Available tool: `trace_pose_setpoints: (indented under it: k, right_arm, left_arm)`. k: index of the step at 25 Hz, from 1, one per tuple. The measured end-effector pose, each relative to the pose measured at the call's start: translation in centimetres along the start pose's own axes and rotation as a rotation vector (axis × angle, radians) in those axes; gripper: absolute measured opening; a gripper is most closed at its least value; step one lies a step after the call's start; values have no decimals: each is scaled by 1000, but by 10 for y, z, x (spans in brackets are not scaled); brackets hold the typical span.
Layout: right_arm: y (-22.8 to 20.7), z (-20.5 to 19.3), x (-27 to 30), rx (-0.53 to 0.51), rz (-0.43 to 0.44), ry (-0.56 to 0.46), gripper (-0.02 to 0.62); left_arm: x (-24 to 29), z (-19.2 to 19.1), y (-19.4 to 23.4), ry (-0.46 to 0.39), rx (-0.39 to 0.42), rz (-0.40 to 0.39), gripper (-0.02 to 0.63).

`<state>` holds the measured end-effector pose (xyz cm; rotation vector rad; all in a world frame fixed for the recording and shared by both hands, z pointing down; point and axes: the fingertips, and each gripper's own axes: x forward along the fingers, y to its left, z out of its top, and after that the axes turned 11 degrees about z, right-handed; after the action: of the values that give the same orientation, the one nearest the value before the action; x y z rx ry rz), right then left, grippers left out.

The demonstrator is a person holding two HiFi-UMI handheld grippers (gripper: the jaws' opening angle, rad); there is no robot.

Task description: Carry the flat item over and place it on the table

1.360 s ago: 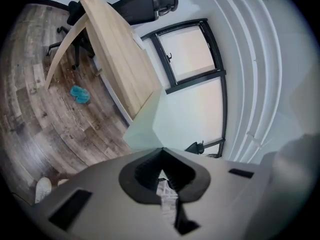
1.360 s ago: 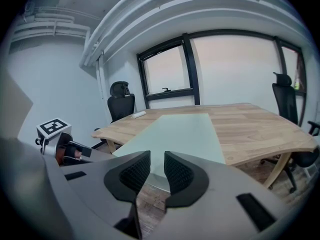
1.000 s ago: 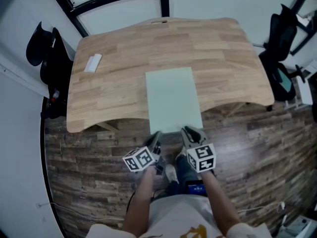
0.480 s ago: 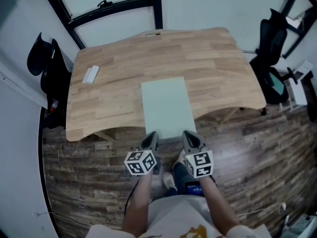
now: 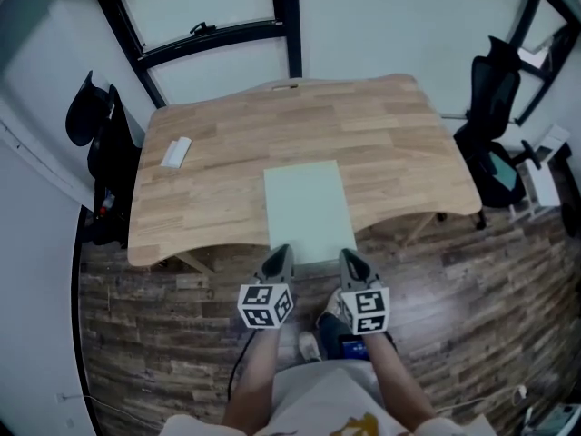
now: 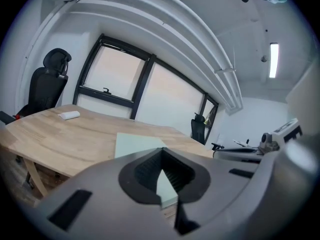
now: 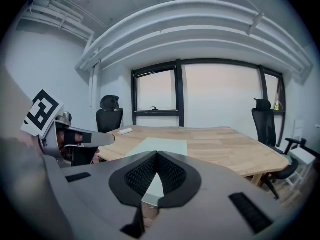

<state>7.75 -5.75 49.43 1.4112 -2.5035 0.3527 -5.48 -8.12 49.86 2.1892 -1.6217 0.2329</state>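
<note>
A pale green flat sheet (image 5: 307, 209) lies on the wooden table (image 5: 218, 180), and its near edge sticks out a little over the table's front edge. My left gripper (image 5: 279, 255) and right gripper (image 5: 349, 259) hover side by side at that near edge, one by each corner. Both are shut with nothing between the pads. In the left gripper view the sheet (image 6: 134, 144) shows ahead past the closed left gripper (image 6: 162, 152). The right gripper view shows the sheet (image 7: 161, 145) beyond the closed right gripper (image 7: 157, 155).
A small white object (image 5: 176, 152) rests at the table's far left. Black office chairs stand left (image 5: 100, 130) and right (image 5: 495, 107) of the table. A black window frame (image 5: 289, 21) rises behind it. Dark wood floor lies under me.
The sheet stays flat on the table. Both grippers have straightened and drawn slightly back toward me, and the head view has shifted a little.
</note>
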Motion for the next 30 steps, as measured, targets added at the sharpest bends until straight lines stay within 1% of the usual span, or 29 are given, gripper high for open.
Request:
trace_pose_setpoints:
  k: [4, 7, 10, 12, 15, 20, 30]
  right_arm:
    - [2, 11, -6, -2, 2, 39, 0]
    - [-2, 21, -9, -21, -10, 0, 0]
    - [-8, 32, -10, -35, -23, -49, 0]
    - [-9, 37, -11, -35, -25, -59, -2]
    - [-8, 39, -13, -39, -20, -40, -2]
    - [-7, 39, -18, -32, -31, -47, -3]
    - [-9, 37, -19, -35, -43, -38, -2]
  left_arm:
    - [-6, 19, -1, -54, 23, 23, 2]
    - [-10, 33, -4, -94, 56, 38, 2]
    - [-13, 47, -7, -126, 61, 35, 2]
    - [-13, 50, -9, -115, 63, 26, 2]
    - [-15, 51, -12, -102, 59, 8, 2]
    - [-19, 52, -10, -122, 41, 20, 2]
    - [-19, 53, -11, -133, 38, 17, 2]
